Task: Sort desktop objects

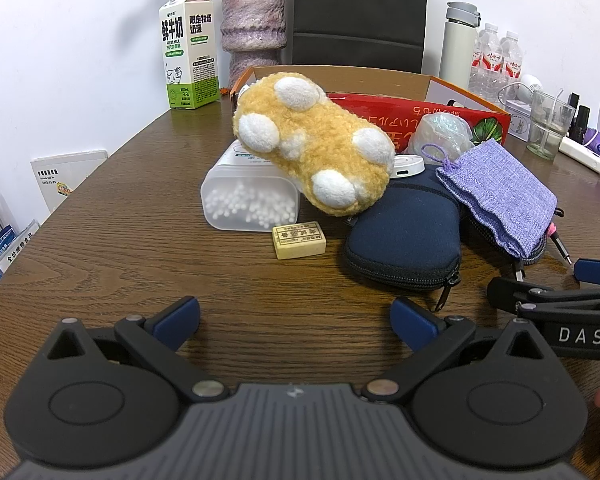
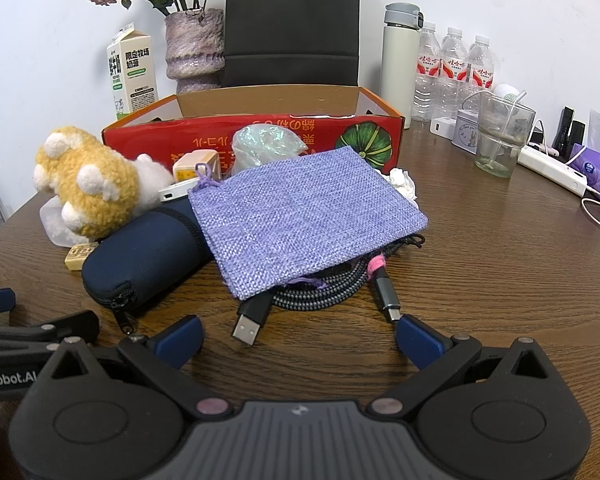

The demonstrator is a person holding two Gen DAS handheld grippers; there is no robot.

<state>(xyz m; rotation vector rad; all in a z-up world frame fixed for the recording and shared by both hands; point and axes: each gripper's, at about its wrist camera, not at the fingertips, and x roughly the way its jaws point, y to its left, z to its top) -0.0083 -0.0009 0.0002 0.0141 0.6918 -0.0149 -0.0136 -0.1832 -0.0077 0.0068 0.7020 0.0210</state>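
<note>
A pile of objects lies before an open red cardboard box point(image 1: 488, 114) point(image 2: 392, 120). A yellow plush toy point(image 1: 312, 144) point(image 2: 88, 180) leans on a clear cotton-swab box point(image 1: 248, 196). A beige eraser point(image 1: 299, 239) point(image 2: 80, 255), a navy zip case point(image 1: 404, 236) point(image 2: 148, 252) and a purple cloth pouch point(image 1: 500, 192) point(image 2: 300, 216) lie nearby. A braided USB cable point(image 2: 312, 296) sits under the pouch. My left gripper point(image 1: 296, 320) is open, empty, short of the eraser. My right gripper point(image 2: 298, 338) is open, empty, in front of the cable; it also shows in the left wrist view point(image 1: 556, 284).
A milk carton point(image 1: 190, 48) point(image 2: 132, 76), a vase point(image 1: 254, 28) point(image 2: 196, 48) and a black chair point(image 1: 360, 12) stand behind the box. A flask point(image 2: 400, 52), water bottles point(image 2: 452, 68), a glass point(image 2: 500, 136) and a power strip point(image 2: 552, 168) stand at the right.
</note>
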